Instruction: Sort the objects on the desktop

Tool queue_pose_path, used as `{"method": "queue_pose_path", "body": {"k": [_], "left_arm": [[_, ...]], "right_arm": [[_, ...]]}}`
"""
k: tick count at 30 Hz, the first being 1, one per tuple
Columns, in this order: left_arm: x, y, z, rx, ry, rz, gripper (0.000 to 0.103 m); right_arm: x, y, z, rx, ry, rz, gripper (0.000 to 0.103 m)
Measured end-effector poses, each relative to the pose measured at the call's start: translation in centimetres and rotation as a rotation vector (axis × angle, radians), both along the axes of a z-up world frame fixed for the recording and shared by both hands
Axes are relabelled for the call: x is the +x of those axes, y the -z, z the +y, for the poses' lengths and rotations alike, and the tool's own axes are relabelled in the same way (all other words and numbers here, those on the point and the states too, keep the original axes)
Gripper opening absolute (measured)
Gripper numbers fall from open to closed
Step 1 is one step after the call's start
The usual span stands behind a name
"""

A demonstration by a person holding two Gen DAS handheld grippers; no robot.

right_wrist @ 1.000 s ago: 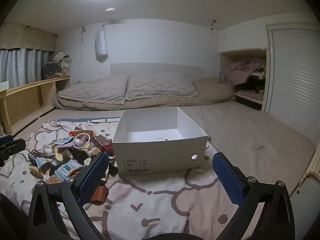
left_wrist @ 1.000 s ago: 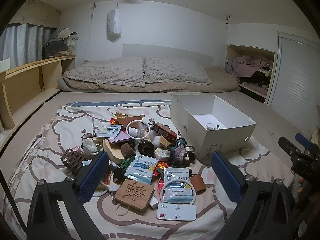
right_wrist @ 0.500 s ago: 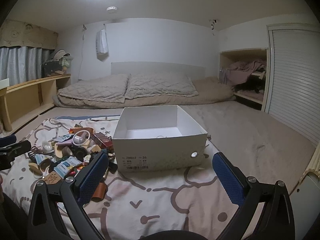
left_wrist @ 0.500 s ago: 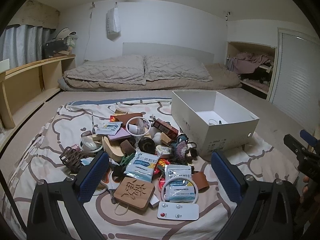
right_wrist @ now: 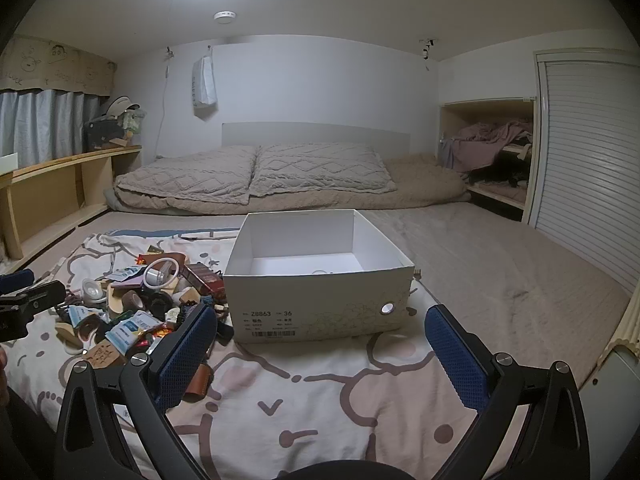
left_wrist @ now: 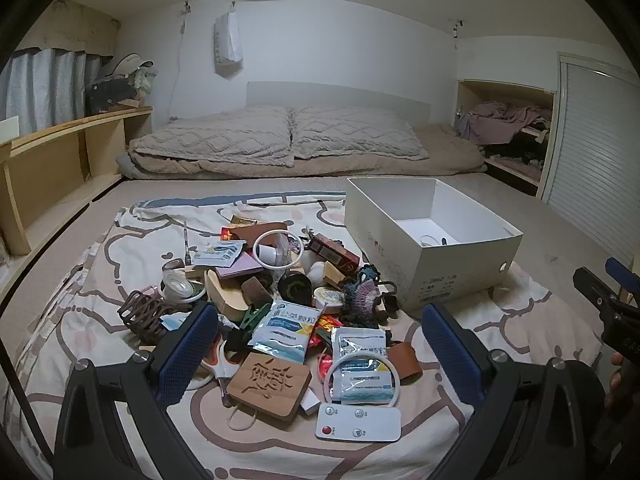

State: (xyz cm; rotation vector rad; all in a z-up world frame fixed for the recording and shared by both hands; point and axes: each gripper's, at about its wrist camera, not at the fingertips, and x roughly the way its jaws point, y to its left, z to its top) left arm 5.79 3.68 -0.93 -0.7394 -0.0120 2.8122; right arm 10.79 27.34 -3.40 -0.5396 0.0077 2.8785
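A heap of small objects (left_wrist: 280,300) lies on a patterned sheet (left_wrist: 100,280): sachets, a wooden plaque (left_wrist: 270,384), a white remote (left_wrist: 358,424), white rings, a brown hair claw (left_wrist: 146,314). To its right stands an open white shoebox (left_wrist: 460,272), with small items on its floor. My left gripper (left_wrist: 320,356) hovers open above the near edge of the heap, holding nothing. My right gripper (right_wrist: 320,356) is open and empty in front of the shoebox (right_wrist: 320,308), with the heap (right_wrist: 140,312) to its left.
Behind the sheet lies a low bed with two pillows (left_wrist: 280,144). A wooden shelf (left_wrist: 60,148) runs along the left wall; a cupboard with clothes (right_wrist: 492,160) and a slatted door (right_wrist: 588,180) are on the right. Bare carpet (right_wrist: 500,272) extends right of the box.
Both cameras have risen and drawn back slightly, so the heap and box sit a little lower and farther. Both grippers stay open and empty.
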Motion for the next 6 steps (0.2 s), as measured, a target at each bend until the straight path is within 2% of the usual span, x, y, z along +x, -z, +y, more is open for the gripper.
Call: {"method": "queue_pose_path", "body": {"k": [6], "left_arm": [[0.07, 0.02, -0.13, 0.006, -0.008, -0.003, 0.102]], "right_arm": [[0.04, -0.02, 0.02, 0.000, 0.001, -0.001, 0.103]]}}
